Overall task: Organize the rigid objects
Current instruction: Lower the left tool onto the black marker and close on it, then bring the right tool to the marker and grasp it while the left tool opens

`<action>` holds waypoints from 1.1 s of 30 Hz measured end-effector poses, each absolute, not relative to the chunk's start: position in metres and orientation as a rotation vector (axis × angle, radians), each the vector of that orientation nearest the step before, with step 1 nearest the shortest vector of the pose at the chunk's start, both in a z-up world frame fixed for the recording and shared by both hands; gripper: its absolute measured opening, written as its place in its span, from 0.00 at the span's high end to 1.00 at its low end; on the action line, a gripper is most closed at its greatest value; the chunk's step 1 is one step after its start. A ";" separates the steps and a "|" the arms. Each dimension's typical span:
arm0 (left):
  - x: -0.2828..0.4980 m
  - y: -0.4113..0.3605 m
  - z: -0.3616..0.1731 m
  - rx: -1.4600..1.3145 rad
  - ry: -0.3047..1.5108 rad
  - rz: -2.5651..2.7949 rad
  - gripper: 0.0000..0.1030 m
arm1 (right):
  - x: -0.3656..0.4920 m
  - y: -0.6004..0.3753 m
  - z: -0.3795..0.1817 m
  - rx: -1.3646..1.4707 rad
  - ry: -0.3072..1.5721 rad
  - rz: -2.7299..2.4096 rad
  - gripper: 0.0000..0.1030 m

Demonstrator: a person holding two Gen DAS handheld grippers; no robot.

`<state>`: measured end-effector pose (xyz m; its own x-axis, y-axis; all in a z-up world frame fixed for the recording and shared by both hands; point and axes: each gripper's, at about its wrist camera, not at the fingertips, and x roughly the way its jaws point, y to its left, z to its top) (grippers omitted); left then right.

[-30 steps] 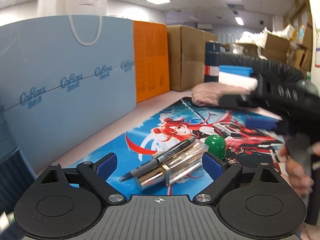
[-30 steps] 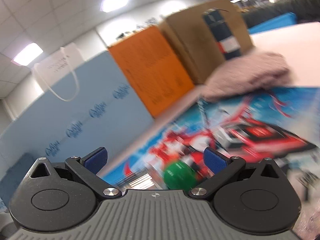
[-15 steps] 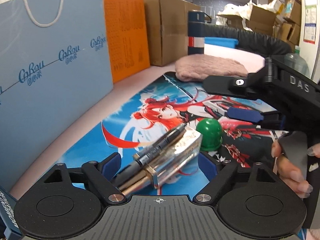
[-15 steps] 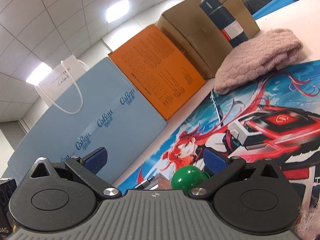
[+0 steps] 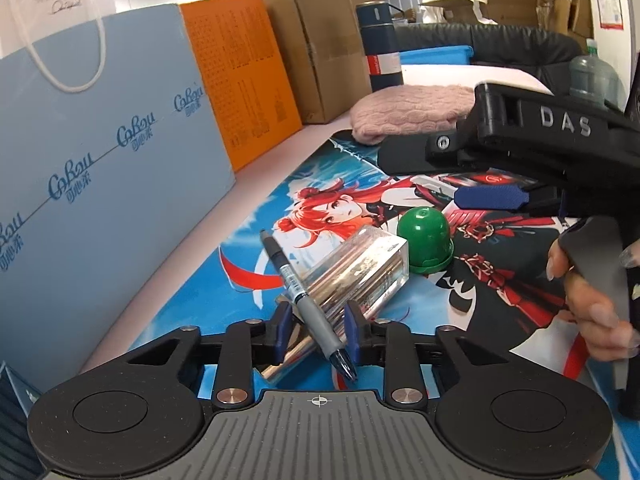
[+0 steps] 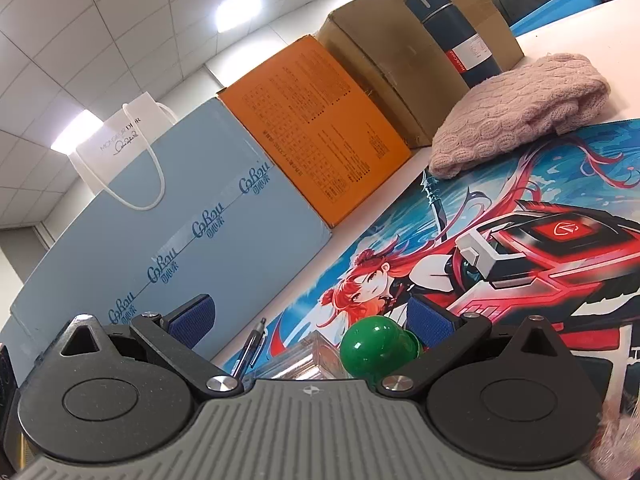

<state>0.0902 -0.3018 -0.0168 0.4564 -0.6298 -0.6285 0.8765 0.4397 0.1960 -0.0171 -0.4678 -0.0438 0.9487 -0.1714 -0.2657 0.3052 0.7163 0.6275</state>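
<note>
A grey marker pen [image 5: 298,288] lies across a clear case with a gold tube inside [image 5: 356,276] on the printed anime mat [image 5: 280,216]. My left gripper [image 5: 316,334] is shut on the pen and the near end of the case. A green dome-shaped cap [image 5: 425,238] stands just right of the case. My right gripper [image 6: 308,320] is open, low over the mat, with the green cap [image 6: 378,350] between its fingers near the right pad. The pen tip [image 6: 252,346] and the case [image 6: 304,354] show in front of it. The right gripper's body [image 5: 560,140] hangs over the mat.
A blue paper bag [image 5: 92,184], an orange box [image 5: 244,88] and a cardboard box [image 5: 324,52] line the left side. A dark blue flask [image 5: 380,46] and a pink knitted hat [image 5: 412,110] sit at the far end of the mat.
My left gripper has moved forward and closed on the pen and the case; the pen has swung to cross the case. My right gripper has come down around the green cap.
</note>
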 end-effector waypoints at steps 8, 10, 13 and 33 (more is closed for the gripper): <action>0.091 -0.282 -0.016 0.430 0.524 -0.951 0.90 | -0.013 -0.467 -0.046 0.738 0.219 -0.196 0.00; 0.093 -0.273 -0.013 0.356 0.530 -0.943 0.91 | -0.013 -0.467 -0.048 0.755 0.223 -0.158 0.00; 0.093 -0.262 -0.012 0.264 0.533 -0.959 0.91 | -0.012 -0.468 -0.050 0.788 0.234 -0.105 0.02; 0.051 -0.238 -0.002 0.186 0.490 -1.114 0.91 | 0.005 -0.479 -0.075 1.109 0.308 0.214 0.77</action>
